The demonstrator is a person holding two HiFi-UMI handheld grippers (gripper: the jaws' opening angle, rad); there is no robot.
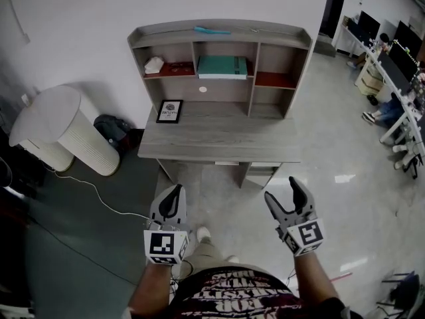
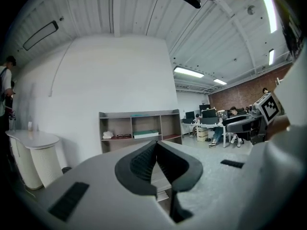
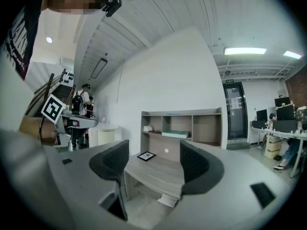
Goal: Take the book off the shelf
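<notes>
So the teal book (image 1: 222, 66) is lying flat in the middle cubby of the shelf (image 1: 279, 34) that sits on the bench (image 1: 219, 141), well apart from both grippers. Left gripper (image 1: 176, 191) has its jaws closed on nothing, while the right gripper (image 1: 282, 190) has its jaws spread apart and empty.

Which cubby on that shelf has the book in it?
The middle cubby: a teal book lies flat in it. The left cubby holds a white lump, and the right cubby shows only its red floor.
</notes>
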